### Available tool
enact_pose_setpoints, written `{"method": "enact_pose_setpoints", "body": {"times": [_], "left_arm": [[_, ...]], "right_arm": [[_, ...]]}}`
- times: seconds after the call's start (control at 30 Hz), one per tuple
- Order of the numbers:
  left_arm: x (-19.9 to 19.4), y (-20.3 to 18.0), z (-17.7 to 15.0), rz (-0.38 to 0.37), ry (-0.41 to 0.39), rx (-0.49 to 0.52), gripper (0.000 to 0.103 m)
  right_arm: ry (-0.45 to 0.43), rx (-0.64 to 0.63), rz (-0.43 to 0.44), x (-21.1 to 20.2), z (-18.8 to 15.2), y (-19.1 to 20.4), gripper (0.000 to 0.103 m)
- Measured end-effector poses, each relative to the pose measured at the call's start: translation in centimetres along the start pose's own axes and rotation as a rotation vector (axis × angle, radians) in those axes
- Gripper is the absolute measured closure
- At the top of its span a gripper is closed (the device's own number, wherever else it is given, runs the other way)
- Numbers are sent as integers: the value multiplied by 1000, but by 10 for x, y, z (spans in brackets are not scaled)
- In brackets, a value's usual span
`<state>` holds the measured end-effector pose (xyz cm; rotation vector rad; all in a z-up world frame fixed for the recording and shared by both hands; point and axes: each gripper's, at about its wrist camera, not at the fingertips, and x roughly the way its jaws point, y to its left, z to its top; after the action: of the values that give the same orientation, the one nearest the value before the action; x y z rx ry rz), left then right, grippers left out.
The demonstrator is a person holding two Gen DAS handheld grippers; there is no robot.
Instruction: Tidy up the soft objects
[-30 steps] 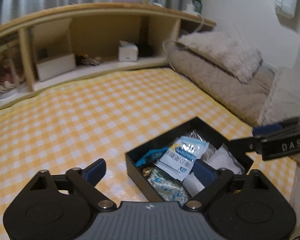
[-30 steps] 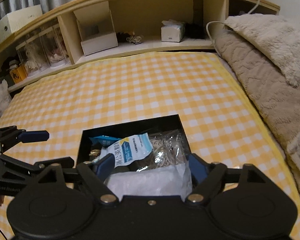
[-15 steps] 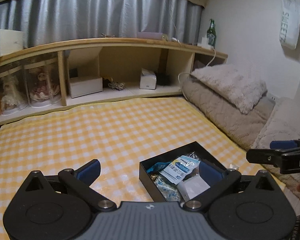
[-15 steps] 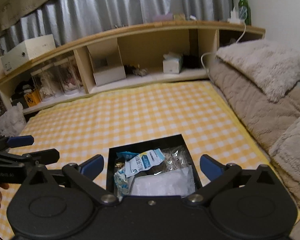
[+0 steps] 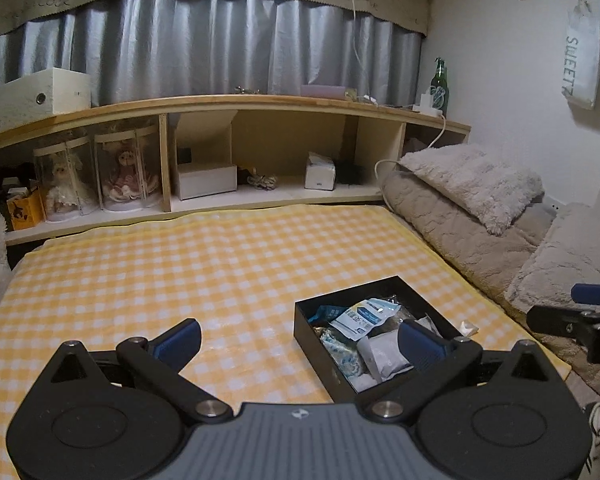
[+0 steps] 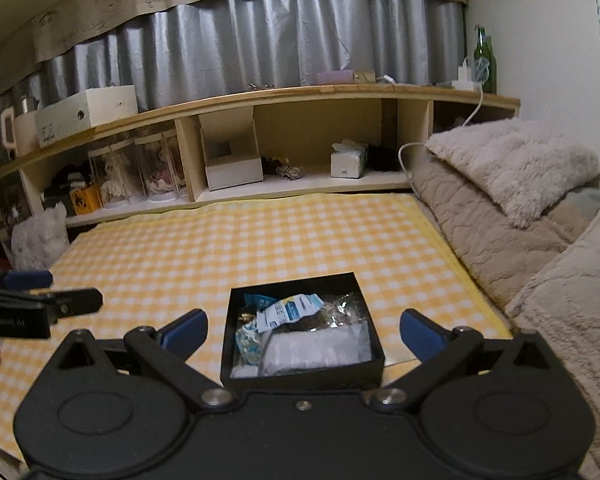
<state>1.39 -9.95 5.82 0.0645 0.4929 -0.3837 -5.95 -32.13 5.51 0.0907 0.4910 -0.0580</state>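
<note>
A black open box point(image 5: 305, 326) point(image 6: 228, 336) sits on the yellow checked mat point(image 5: 180, 264) point(image 6: 260, 248). It holds several soft packets: a blue-and-white pouch point(image 5: 360, 314) point(image 6: 290, 308), a white pouch point(image 5: 384, 354) point(image 6: 316, 350) and crinkly clear bags. My left gripper point(image 5: 300, 338) is open and empty, raised above the mat to the left of the box. My right gripper point(image 6: 302, 328) is open and empty, raised above the box's near side. A small white scrap point(image 5: 469, 326) lies on the mat right of the box.
A low wooden shelf point(image 5: 260, 104) point(image 6: 300, 94) with doll cases, boxes and a tissue box runs along the back. Beige bedding and a fluffy pillow point(image 5: 472, 180) point(image 6: 512, 164) lie to the right. A green bottle point(image 5: 439, 86) stands on the shelf top.
Both grippers have risen and pulled back from the box, so it looks smaller and lower. The right gripper's jaws have spread wider. The box's contents have not moved.
</note>
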Motion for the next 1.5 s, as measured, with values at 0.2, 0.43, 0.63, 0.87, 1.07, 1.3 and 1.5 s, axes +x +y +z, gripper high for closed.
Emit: {"method": "enact_pose_setpoints", "body": {"times": [0.2,0.43,0.63,0.87,1.07,1.3,1.5], "left_arm": [[-14,-5,-21,30,-24,8,0],[-14,-5,-44,64,-28,14,0],[-13,-2,-52,76,-25,16,0],[-14,0,-54,75,-32,15,0],[-14,-1,-55,77,-32,18,0],[-14,-2,-55,76,-32,18,0],[-14,-2,-55,76,-31,19,0]], "right_arm": [[-21,-19,-26,-15,-16,5,0],[-43,-71,-57,-21,-34,18,0],[-34,-79,-74,-17,-46,19,0],[-41,-74,-72,-16,-52,20,0],[-39,-43,-66,-14,-52,17,0],[-39,-33,-67,-13,-53,16,0],[-39,-37,-71,-14,-54,18,0]]}}
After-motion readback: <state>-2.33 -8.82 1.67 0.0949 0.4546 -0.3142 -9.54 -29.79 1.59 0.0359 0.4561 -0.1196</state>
